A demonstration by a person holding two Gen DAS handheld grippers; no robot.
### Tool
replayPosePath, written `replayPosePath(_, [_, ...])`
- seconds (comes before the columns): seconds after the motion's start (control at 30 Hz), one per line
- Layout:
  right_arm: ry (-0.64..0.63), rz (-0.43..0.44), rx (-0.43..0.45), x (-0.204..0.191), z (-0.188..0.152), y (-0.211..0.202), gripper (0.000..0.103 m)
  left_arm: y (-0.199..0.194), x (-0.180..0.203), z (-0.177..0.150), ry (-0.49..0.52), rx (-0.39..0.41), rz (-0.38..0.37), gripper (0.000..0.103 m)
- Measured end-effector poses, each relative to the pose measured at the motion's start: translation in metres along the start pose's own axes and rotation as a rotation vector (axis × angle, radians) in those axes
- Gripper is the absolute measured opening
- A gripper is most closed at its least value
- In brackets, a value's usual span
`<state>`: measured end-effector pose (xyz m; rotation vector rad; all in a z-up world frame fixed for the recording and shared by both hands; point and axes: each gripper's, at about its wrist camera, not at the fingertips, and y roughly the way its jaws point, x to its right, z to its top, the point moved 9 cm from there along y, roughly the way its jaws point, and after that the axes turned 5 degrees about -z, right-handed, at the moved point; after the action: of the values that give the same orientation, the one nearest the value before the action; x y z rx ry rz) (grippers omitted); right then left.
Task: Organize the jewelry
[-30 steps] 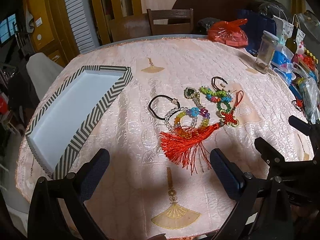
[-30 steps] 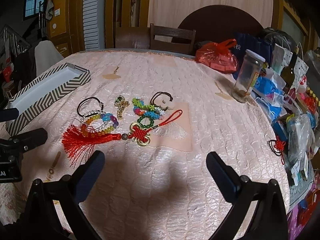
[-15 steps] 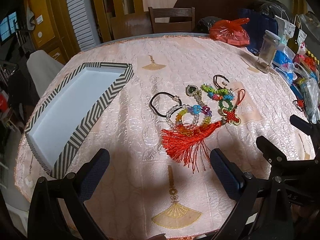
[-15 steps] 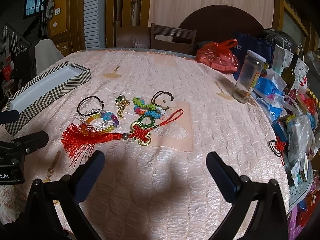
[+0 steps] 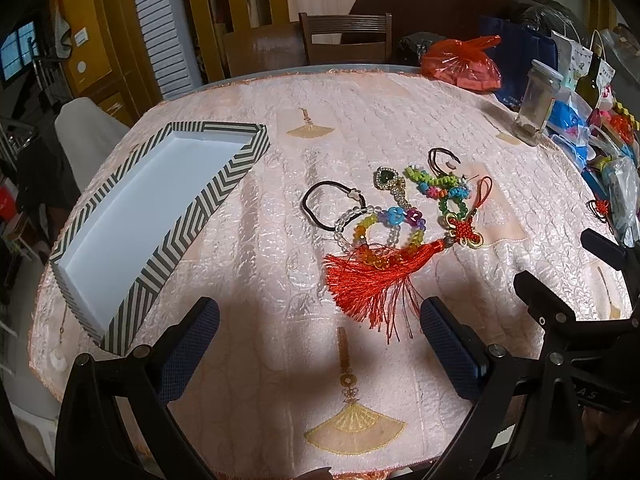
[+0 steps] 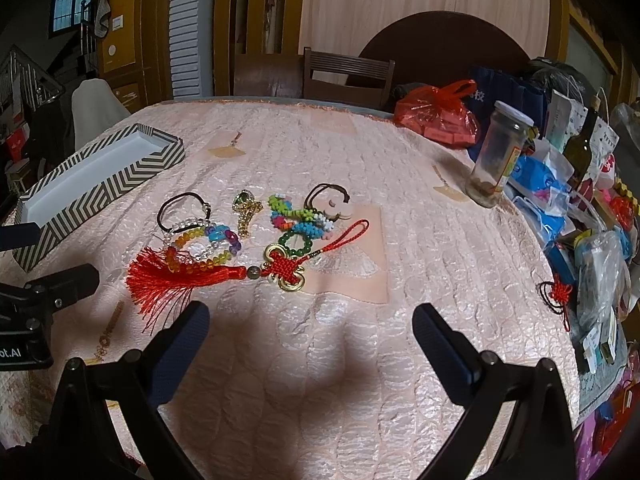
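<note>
A heap of jewelry lies mid-table: a red tassel knot charm (image 5: 384, 276) (image 6: 188, 276), a rainbow bead bracelet (image 5: 384, 232) (image 6: 208, 244), a black hair tie (image 5: 320, 204) (image 6: 180, 208), a green-stone gold pendant (image 5: 390, 182) (image 6: 246, 210), a colourful bead chain (image 5: 438, 190) (image 6: 298, 220). The striped box (image 5: 176, 220) (image 6: 100, 188), white inside and holding nothing, sits at the left. My left gripper (image 5: 316, 332) is open, just short of the tassel. My right gripper (image 6: 310, 336) is open too, hovering near the charm with nothing between its fingers.
A glass jar (image 6: 498, 160), a red plastic bag (image 6: 436, 114), a dark bottle (image 6: 580, 148) and packets crowd the table's right side. A small red knot charm (image 6: 558, 294) lies by them. A wooden chair (image 6: 346, 76) stands behind the table.
</note>
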<state>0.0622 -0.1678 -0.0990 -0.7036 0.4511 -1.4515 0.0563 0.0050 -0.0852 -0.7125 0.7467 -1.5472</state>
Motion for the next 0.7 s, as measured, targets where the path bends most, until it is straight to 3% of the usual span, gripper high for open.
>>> replayPosePath(0.7, [0.0,0.002,0.006,-0.0013,0.0005,-0.0023,0.103,-0.0007,-0.0003,-0.0007,-0.003,0.002,0.005,0.089])
